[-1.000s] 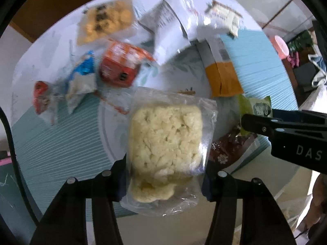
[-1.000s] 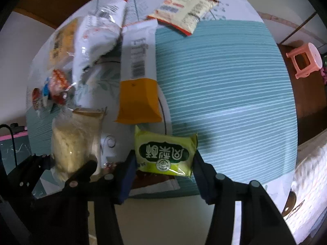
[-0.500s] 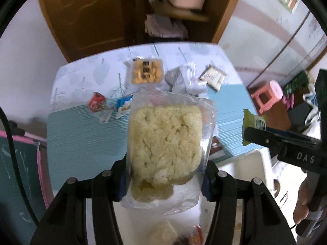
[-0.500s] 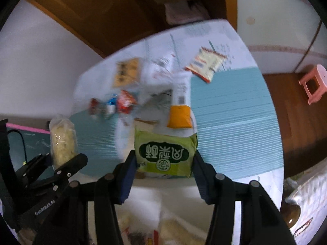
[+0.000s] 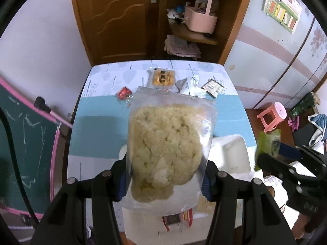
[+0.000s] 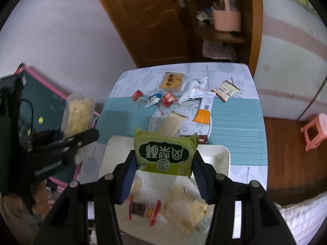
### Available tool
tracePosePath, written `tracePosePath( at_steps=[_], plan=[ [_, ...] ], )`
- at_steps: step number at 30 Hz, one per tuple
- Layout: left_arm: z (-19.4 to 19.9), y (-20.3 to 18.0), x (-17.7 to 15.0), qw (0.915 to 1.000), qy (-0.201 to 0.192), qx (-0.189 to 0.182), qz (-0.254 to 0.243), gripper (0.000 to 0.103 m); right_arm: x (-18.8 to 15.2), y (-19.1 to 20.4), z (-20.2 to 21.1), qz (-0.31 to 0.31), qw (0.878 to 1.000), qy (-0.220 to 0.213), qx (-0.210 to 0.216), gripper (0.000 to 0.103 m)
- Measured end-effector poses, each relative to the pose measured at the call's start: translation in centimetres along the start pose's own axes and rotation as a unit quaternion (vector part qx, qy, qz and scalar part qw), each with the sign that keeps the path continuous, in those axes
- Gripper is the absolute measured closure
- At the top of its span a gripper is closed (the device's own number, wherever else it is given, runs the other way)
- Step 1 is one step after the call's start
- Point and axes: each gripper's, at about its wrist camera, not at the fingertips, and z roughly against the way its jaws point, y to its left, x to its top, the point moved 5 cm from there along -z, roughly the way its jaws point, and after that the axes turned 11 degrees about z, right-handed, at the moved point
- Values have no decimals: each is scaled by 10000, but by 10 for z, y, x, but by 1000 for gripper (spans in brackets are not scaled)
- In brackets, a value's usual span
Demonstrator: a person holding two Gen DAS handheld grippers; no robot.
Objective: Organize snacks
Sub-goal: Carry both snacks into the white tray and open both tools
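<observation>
Table (image 6: 235,126) with teal mat by a brown door (image 5: 114,18), loose snacks at far end. My left gripper (image 5: 165,173) pinches a clear bag of pale puffed snack (image 5: 167,145); my right gripper (image 6: 163,169) clamps a green packet (image 6: 165,153), Chinese label upside down, both over the white bin (image 6: 220,155)

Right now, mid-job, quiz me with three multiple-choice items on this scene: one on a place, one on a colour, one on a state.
1. Where is the white bin?
A. at the table's near edge, below both tongs
B. on the shelf
C. on the pink stool

2. What colour is the packet in the right tongs?
A. red
B. green
C. blue

3. What are the left tongs doing?
A. hanging open
B. resting on the table
C. gripping a clear bag of pale crumbly snack

Answers: 1 A, the bin lies under both loads; 2 B, the wrapper is green; 3 C, both fingers press the bag's sides.
</observation>
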Motion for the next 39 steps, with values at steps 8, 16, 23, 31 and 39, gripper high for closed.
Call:
tracePosePath(
  at_steps=[8,16,23,31,39],
  plan=[
    [-1,-5,-40,9997,180,136,69,49,-39,-7,20,187,9997,46,-179,50],
    [-6,-7,-71,9992,340,229,-5,49,-78,-15,8,-17,9989,461,-125,50],
    [-18,-12,-100,9973,666,248,-162,49,-97,1,-3,116,9975,695,-93,49],
    [-24,-18,-114,9957,827,284,-310,46,-108,19,-21,353,9935,1081,31,47],
    [-15,-15,-107,9972,611,307,-294,18,-107,24,-27,384,9922,1179,95,46]
  ],
)
